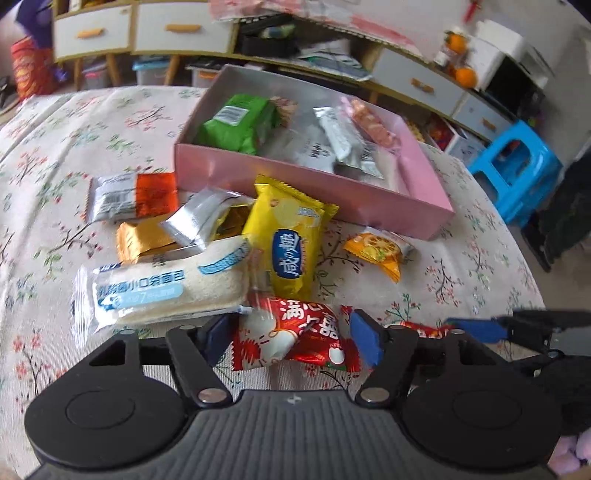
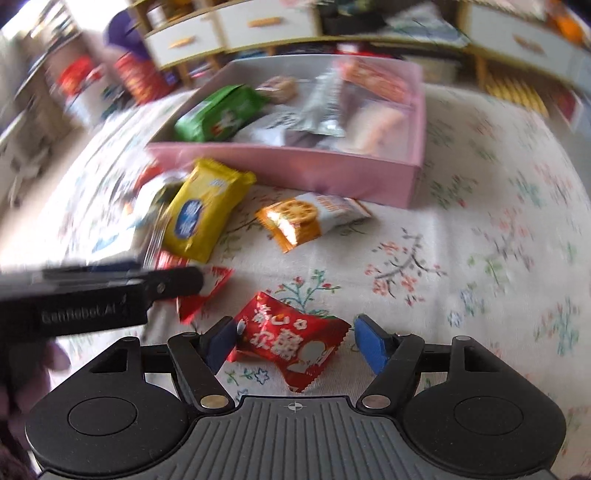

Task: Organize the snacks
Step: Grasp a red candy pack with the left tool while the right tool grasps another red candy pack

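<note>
Now | floral tablecloth (image 1: 92, 122) | pink box (image 1: 314, 192) | drawers (image 1: 92, 33) behind

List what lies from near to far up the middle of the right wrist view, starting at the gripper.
Right gripper, red packet between its open jaws, orange cracker packet, pink box, drawers.
</note>
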### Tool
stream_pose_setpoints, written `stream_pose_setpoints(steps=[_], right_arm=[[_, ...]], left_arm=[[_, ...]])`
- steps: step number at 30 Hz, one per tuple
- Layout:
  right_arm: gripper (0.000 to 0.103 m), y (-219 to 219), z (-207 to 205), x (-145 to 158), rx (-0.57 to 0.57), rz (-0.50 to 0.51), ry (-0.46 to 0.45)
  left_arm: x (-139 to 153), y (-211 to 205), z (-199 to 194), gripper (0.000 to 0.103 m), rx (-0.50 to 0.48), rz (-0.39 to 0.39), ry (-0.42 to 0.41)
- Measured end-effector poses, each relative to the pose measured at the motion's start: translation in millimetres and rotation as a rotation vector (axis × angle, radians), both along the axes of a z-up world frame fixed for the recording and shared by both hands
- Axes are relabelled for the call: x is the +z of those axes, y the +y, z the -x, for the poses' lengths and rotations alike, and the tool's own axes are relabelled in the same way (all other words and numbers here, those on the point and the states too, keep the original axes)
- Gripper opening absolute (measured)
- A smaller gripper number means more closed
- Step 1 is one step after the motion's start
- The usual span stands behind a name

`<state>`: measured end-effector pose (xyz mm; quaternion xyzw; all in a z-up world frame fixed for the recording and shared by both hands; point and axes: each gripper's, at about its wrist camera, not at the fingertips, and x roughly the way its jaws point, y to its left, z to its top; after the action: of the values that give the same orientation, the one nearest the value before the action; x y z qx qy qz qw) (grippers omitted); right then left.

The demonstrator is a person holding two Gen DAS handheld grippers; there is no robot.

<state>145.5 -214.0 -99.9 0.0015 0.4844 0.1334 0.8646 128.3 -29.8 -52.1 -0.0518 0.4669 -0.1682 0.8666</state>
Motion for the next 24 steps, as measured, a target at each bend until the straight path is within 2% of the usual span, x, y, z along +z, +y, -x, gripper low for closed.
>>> stream_pose_setpoints(steps=[3,6,8,9,10,13,16,17,18,24], right_arm=[[0.072,10,9,0,0.117,0.061,-0.048],[0.072,14,16,-2,0.176,0.088,-0.085],[0.072,16,17,-4,0.188,0.096,-0.1],[0.072,17,18,-4,0.19,0.1,-0.106],[0.072,18,18,-4,0.188,0.104,-0.113],[0.07,22,19,-4,0.198,0.126,-0.124],[0.064,29,21,-2,0.229,0.153,-0.139],[0.055,30,21,-2,0.24,0.148,-0.137],[0.052,31,21,-1,0.245,0.138,-0.132],[0.051,23,21,5,0.205,0.067,-0.123]], left_arm=[[-1,-4,2,0.072,-0.046,-0.023,-0.019],[-2,-9,5,0.069,-0.087,-0.068,-0.038],[-1,-11,5,0.066,-0.109,-0.088,-0.044],[-1,-11,6,0.061,-0.118,-0.091,-0.045],[0,-11,7,0.05,-0.12,-0.1,-0.048],[1,-13,7,0.04,-0.139,-0.115,-0.046],[3,-12,10,0.035,-0.153,-0.134,-0.04],[3,-11,11,0.035,-0.158,-0.132,-0.036],[4,-10,11,0.034,-0.163,-0.13,-0.031],[11,2,18,0.03,-0.175,-0.097,-0.023]])
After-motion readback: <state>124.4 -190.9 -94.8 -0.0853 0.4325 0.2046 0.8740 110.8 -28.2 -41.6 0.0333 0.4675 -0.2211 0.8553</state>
